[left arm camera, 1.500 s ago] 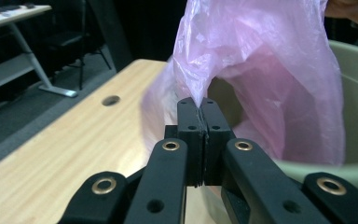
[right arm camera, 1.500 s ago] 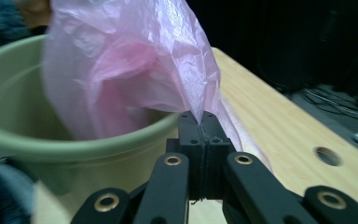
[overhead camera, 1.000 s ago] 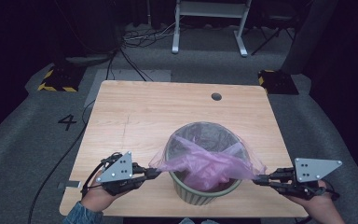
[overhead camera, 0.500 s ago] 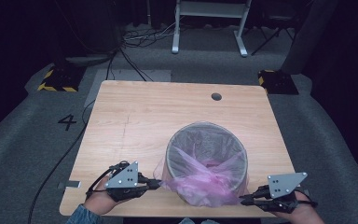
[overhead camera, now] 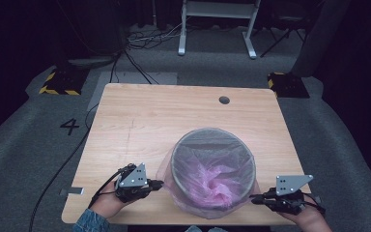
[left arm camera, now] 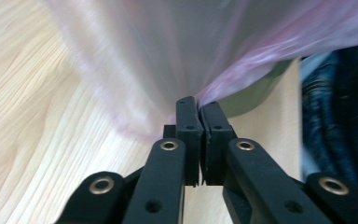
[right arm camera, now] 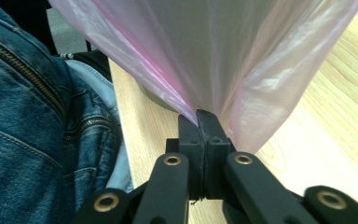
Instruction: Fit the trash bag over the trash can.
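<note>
The pink bag point(overhead camera: 207, 181) is draped into and over the rim of the bin point(overhead camera: 213, 140) at the near edge of the table point(overhead camera: 149, 121), and its hem is pinched on opposite sides. The left gripper point(overhead camera: 160, 183) is clamped on the film just left of the bin, and the right gripper point(overhead camera: 252, 198) is clamped on it just right. With the bin squarely between two equally near grippers, the hem looks set to be drawn down the outside wall evenly.

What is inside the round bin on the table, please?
A pink plastic bag lines the bin; its edge is folded down outside the rim, pinched by the left gripper and right gripper. The crumpled film hides the bin's bottom, so anything beneath cannot be seen.
</note>
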Motion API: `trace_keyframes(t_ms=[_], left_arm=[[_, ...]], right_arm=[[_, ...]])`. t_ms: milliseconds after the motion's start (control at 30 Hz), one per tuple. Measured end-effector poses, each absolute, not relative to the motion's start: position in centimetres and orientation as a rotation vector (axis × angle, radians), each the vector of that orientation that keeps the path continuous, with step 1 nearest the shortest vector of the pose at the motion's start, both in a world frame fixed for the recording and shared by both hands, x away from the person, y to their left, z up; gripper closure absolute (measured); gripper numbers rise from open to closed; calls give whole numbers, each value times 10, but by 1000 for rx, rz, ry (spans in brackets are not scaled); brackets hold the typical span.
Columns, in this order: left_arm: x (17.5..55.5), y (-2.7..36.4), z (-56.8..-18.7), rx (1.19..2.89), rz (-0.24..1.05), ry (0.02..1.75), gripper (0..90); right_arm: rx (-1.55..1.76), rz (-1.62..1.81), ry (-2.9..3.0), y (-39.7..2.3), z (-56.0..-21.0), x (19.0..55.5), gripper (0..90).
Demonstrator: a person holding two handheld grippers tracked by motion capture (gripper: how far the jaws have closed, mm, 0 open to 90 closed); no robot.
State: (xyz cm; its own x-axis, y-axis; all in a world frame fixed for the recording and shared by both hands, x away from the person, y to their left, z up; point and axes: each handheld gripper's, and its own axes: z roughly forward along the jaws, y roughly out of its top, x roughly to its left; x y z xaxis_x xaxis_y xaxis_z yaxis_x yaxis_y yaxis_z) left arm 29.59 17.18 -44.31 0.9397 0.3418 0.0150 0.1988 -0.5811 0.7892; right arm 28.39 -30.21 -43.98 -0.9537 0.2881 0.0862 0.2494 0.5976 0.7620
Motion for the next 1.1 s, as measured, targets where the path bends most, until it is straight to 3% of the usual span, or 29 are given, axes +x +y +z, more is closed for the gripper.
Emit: trace_keyframes(t_ms=[67,133,333,467,567,633,733,833,933,1100], left_arm=[[296,175,-441,2187,168,408,739],[295,182,-435,2134,115,410,652],[288,184,-422,1990,103,381,284],[276,165,-415,2004,74,329,255],[268,149,-412,2040,148,321,255],[265,140,-411,2058,238,352,307],[263,135,-411,2045,285,349,563],[266,137,-410,2036,267,369,768],[269,141,-413,2038,289,410,888],[277,148,-423,2030,288,480,900]], right_arm=[[476,1309,2756,-304,-439,284,768],[460,1385,2729,-309,-434,283,570],[464,1533,2592,-330,-410,280,394],[527,1616,2500,-334,-405,288,281],[504,1605,2490,-320,-405,289,240],[473,1596,2515,-308,-405,289,313],[418,1541,2555,-292,-405,289,626],[433,1497,2566,-288,-403,291,873],[508,1492,2553,-290,-404,297,899],[579,1430,2611,-284,-425,307,900]])
